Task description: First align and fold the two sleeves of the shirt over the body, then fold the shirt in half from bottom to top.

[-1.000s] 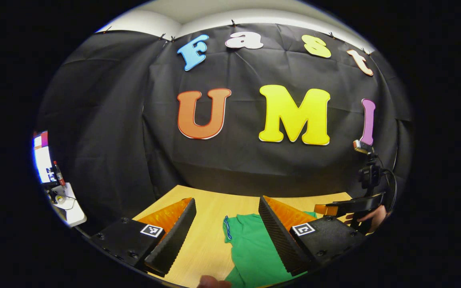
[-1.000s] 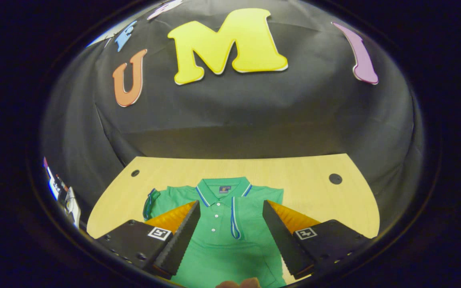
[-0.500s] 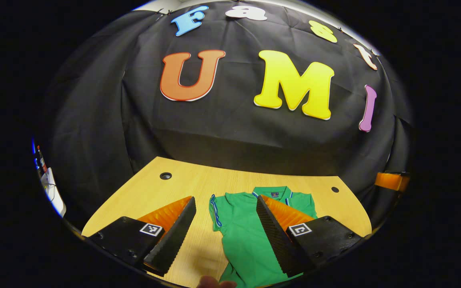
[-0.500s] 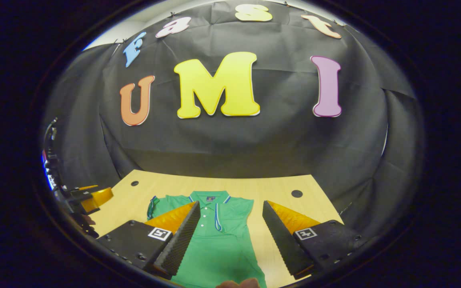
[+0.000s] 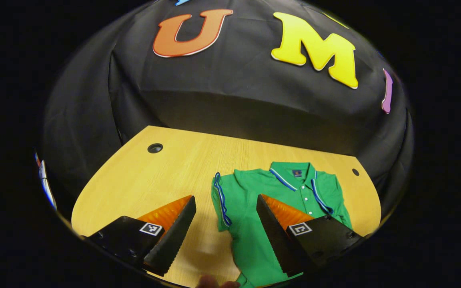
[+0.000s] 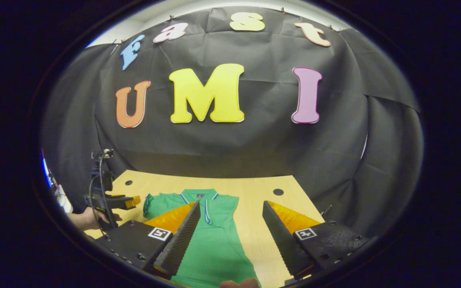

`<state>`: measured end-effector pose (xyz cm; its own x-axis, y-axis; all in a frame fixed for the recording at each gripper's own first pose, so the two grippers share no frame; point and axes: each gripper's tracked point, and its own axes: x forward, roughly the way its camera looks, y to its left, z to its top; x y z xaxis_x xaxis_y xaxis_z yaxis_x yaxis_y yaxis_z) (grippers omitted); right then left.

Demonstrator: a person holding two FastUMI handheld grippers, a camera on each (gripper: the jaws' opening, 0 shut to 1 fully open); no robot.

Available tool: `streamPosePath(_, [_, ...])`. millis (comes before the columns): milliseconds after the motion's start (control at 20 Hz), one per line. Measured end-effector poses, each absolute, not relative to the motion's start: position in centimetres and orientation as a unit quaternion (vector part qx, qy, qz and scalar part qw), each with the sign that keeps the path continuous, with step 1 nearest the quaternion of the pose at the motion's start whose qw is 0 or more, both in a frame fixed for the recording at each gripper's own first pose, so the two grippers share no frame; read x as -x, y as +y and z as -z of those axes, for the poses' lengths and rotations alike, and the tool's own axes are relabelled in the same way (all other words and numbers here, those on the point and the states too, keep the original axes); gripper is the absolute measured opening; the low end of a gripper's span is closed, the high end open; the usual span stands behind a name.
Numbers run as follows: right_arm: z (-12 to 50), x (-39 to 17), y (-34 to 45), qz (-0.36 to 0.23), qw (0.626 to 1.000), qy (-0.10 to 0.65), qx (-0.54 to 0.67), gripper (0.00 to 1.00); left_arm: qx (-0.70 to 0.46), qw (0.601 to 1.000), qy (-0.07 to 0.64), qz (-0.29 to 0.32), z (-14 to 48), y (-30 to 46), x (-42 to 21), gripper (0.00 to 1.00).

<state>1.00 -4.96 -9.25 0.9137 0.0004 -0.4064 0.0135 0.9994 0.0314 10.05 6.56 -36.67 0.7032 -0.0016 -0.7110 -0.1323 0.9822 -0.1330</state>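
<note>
We are tipping the left tool (image 5: 225,208) downward over the last second — its view, which a moment ago was taking in mostly booth wall with just a strip of shirt, is now looking down on the bench (image 5: 166,168) and the whole upper half of the green shirt (image 5: 254,208). The left tool is hanging spread wide and holding nothing, with the shirt's left sleeve, its striped cuff (image 5: 220,198) folded onto the body, lying between its fingers and just ahead of them.

The right tool (image 6: 230,224) is swinging the other way: half a second ago the shirt was filling the gap between its fingers, and now the shirt (image 6: 210,244) is sitting toward its left finger, with bare bench (image 6: 254,208) ahead. It too is released and empty. Off to its left we are seeing the other tool (image 6: 112,202) and the hand (image 6: 84,219) holding it.

We are judging that both sleeves are already lying over the body, so the tools are moving apart toward the shirt's sides for the bottom-to-top fold, which is not yet begun.
</note>
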Motion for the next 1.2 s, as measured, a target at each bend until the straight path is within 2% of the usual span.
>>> streamPosePath(150, [9.7, -0.7, -5.5, 0.015, 0.977, 0.212, -0.018, 0.96, 0.083, 0.909, 0.408, -0.032, 40.5, 6.8, -11.1, 0.98])
streamPosePath(200, [10.4, -0.7, -5.8, 0.018, 0.975, 0.219, -0.016, 0.92, 0.081, 0.904, 0.419, -0.033, 41.8, 7.0, -11.3, 0.98])
streamPosePath(250, [10.9, -0.7, -6.2, 0.022, 0.974, 0.227, -0.015, 0.96, 0.078, 0.9, 0.427, -0.035, 42.8, 7.1, -11.4, 0.98])
streamPosePath(350, [11.3, -1.0, -6.9, 0.032, 0.972, 0.232, -0.019, 0.95, 0.077, 0.894, 0.439, -0.034, 44.4, 7.4, -11.6, 0.98])
streamPosePath(400, [11.5, -1.1, -7.1, 0.036, 0.971, 0.234, -0.023, 0.93, 0.074, 0.892, 0.444, -0.033, 45.2, 7.5, -11.8, 0.97])
streamPosePath(450, [11.8, -1.3, -7.1, 0.038, 0.97, 0.238, -0.025, 0.95, 0.07, 0.889, 0.451, -0.033, 45.8, 7.6, -11.8, 0.95])
streamPosePath(500, [12.3, -1.4, -7.2, 0.039, 0.969, 0.242, -0.025, 0.92, 0.066, 0.887, 0.456, -0.032, 46.3, 7.7, -11.8, 0.93])
streamPosePath(600, [12.3, -1.6, -6.9, 0.038, 0.967, 0.249, -0.027, 0.96, 0.065, 0.89, 0.451, -0.032, 46.3, 8.0, -12.3, 0.85])
streamPosePath(650, [12.4, -1.8, -6.8, 0.037, 0.967, 0.25, -0.029, 0.93, 0.075, 0.89, 0.45, -0.025, 46.2, 7.8, -12.4, 0.77])
streamPosePath(700, [12.6, -1.9, -6.6, 0.035, 0.967, 0.251, -0.03, 0.96, 0.086, 0.888, 0.452, -0.022, 46.3, 7.5, -12.3, 0.76])
streamPosePath(800, [13.0, -2.2, -6.3, 0.031, 0.966, 0.253, -0.032, 0.96, 0.09, 0.886, 0.453, -0.026, 46.4, 8.1, -12.2, 0.51])
streamPosePath(850, [13.1, -2.4, -6.3, 0.03, 0.966, 0.254, -0.032, 0.93, 0.092, 0.886, 0.454, -0.027, 46.4, 8.4, -12.3, 0.42])
streamPosePath(900, [13.3, -2.3, -6.1, 0.028, 0.966, 0.256, -0.033, 0.96, 0.094, 0.884, 0.456, -0.028, 46.4, 8.7, -12.1, 0.33])
streamPosePath(950, [13.5, -2.4, -6.0, 0.027, 0.965, 0.258, -0.034, 0.92, 0.095, 0.884, 0.457, -0.024, 46.3, 8.6, -12.2, 0.2])
streamPosePath(1200, [14.4, -2.5, -5.7, 0.024, 0.963, 0.265, -0.042, 0.96, 0.105, 0.88, 0.463, 0.003, 45.9, 8.3, -12.3, 0.06])
